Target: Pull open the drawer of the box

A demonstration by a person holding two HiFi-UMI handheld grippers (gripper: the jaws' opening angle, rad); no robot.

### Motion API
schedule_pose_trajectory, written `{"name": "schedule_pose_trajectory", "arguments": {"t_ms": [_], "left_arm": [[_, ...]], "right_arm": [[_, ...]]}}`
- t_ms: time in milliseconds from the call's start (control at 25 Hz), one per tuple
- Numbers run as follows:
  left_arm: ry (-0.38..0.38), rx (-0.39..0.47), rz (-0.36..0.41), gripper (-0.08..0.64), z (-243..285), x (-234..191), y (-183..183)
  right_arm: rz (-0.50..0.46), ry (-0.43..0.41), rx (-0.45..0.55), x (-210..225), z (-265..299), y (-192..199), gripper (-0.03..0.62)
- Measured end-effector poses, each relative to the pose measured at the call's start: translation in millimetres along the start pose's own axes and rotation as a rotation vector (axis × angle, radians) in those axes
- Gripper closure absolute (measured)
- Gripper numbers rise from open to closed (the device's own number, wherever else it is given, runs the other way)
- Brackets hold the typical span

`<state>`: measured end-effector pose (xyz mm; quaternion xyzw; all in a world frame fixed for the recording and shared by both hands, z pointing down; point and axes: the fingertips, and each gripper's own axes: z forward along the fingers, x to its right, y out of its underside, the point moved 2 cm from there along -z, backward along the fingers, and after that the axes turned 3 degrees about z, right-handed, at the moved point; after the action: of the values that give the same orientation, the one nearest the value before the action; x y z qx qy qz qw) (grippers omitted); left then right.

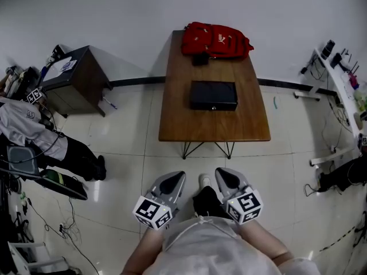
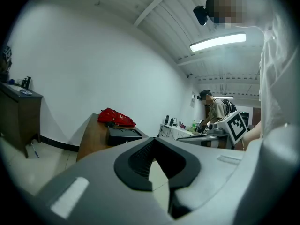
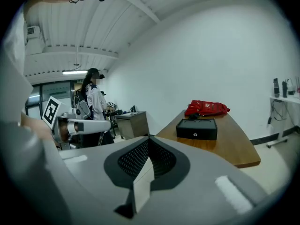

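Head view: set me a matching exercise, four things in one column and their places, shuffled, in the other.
Things:
1 black box
2 red backpack
3 dark cabinet
4 left gripper

Places:
A left of the table, on the floor
B far end of the table
C held low, short of the table's near edge
D middle of the table

Pairs: 1-D; 2-B; 3-A; 4-C

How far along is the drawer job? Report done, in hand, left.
Done: nothing; the black box on the table looks closed. In hand: nothing; left claw and right claw are shut, empty, short of the table. Left: reach the box, grip its drawer, pull.
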<state>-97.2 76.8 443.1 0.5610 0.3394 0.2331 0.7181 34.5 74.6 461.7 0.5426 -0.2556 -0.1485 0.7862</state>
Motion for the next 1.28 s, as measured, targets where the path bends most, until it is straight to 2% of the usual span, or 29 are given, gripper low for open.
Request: {"name": "schedule_pose_trajectory", "arguments": {"t_ms": [160,360,560,880,1160,1280], "left_arm": [[-0.011,0.002,-0.009,0.554,52,-32,-15],[0.000,-0.004,-0.018,0.554,117,-58,-30],[0.002,-0.006,-0.012,0.554,171,-86,-44],[-0.020,-0.035,-0.033,0.554,216,-123,-48],[-0.018,-0.057,0.001,0.554,232,-150,-50],[0.011,-0.075,-0.022,0.554,237,-163,-44]], "right_arm": [[-0.031,0.012,0.014,49,31,-28,0.584],[-0.019,0.035,0.001,115,68,-48,0.584],[-0.020,0.032,-0.014,164,112,-65,0.584],[-0.022,0.025,-0.100,201,156,-64,0.584],[-0.024,0.096,-0.214,220,188,-43,0.584],[-0.020,0.133,-0.263,224,203,-31,0.584]]}}
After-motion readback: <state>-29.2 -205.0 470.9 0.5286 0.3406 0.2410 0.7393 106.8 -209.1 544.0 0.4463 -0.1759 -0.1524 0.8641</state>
